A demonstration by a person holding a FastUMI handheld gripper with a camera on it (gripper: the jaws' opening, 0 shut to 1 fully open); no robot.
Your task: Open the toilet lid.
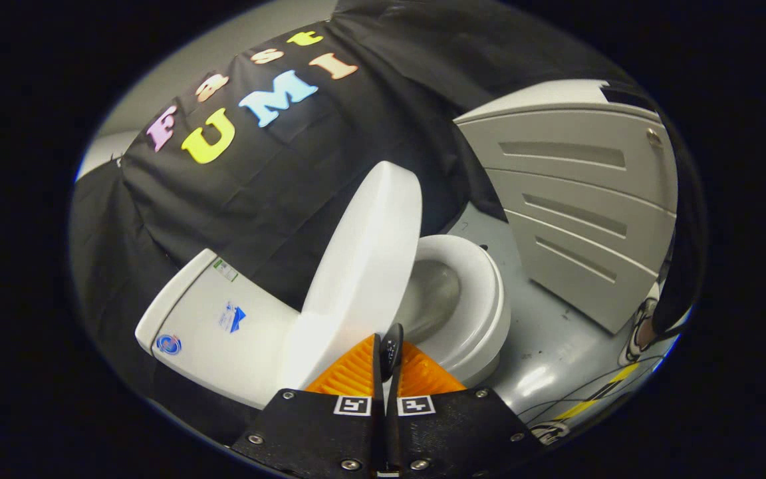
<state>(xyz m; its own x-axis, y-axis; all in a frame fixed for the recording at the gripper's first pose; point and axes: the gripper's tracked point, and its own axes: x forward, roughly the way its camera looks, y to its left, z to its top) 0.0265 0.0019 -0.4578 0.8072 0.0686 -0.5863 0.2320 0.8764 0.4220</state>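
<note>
The toilet lid (363, 259) stands up, tipped away from the seat (473, 299), just ahead of my tongs (386, 349). Its long side runs up and away from me. My tongs are closed together, holding nothing I can see. I think a push toward the tank (217, 326) comes next.

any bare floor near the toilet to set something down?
Yes: the grey floor between the toilet seat and the ribbed grey panel is bare, with cables only along its near edge. Crowded side: the raised lid stands against the tank, with the shut gripper right at the lid's edge.
</note>
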